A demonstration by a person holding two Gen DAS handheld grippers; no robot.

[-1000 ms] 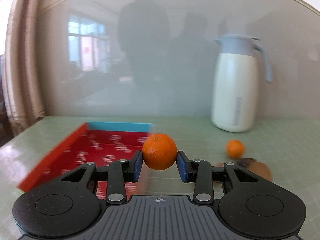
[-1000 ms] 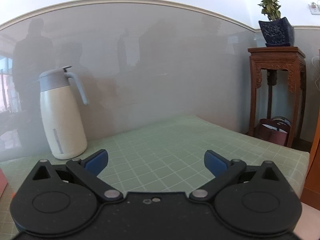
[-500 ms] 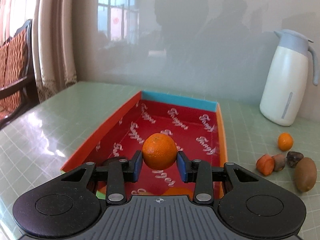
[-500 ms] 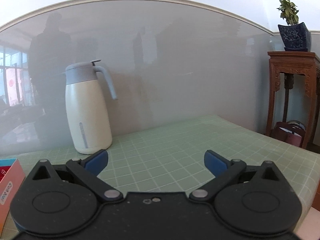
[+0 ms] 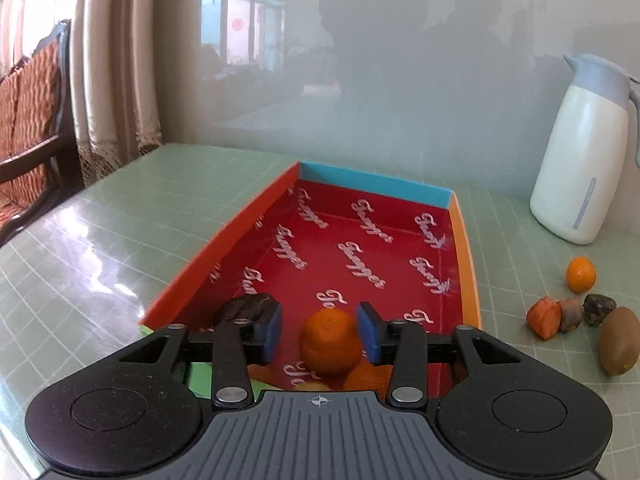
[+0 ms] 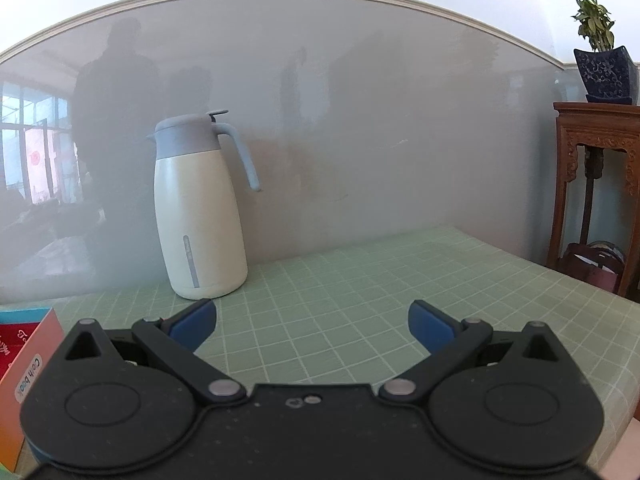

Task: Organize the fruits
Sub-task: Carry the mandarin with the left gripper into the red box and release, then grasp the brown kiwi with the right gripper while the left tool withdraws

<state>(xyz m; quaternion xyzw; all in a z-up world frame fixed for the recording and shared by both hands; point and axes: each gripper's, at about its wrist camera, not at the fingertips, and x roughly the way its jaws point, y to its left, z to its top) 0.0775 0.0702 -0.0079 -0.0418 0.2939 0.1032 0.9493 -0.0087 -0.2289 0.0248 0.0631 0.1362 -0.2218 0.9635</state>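
On the left, the left tool (image 5: pixel 319 338) is hanging low over the near end of the red box (image 5: pixel 224 240), its jaws parted wider than the mandarin (image 5: pixel 330 340) between them. Neither blue pad is touching the fruit, which is sitting down among other orange fruit (image 5: pixel 366 380) against the box's near wall, so it is judged to be released and gathering with its kind. A dark fruit (image 5: pixel 246 306) is lying just behind the tool's left pad, near the box's left wall.

Moving right, past the box's orange wall, the desk (image 5: pixel 120 224) is carrying the fruit not yet sorted: an orange piece (image 5: pixel 544 317), two small dark pieces (image 5: pixel 599 309) touching in a row, a brown kiwi (image 5: pixel 619 340) nearest the front edge, and a small mandarin (image 5: pixel 581 274) lying apart toward the back. A white jug (image 5: pixel 580 160) is standing at the back edge, out of the working path.

Farthest right, the right tool (image 6: pixel 312 322) is hovering over bare desk with its jaws spread wide and nothing in them, probably waiting ready for the loose fruit.
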